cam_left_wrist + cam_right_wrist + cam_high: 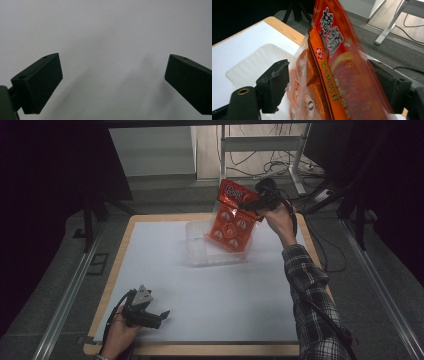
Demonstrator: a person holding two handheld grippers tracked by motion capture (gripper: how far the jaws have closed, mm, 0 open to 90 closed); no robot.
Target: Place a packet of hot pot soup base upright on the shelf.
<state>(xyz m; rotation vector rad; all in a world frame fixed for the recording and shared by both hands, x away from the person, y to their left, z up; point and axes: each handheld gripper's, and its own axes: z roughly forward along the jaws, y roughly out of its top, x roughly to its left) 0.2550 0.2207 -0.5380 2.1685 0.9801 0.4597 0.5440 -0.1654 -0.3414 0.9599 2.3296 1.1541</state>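
Fingers of the right gripper [332, 82] stand spread around an orange packet [337, 70]; left gripper [112, 82] fingers gape empty.

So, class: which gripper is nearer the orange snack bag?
Right. The right gripper straddles the orange snack bag above the clear tray; the left gripper rests at the table's near-left corner.
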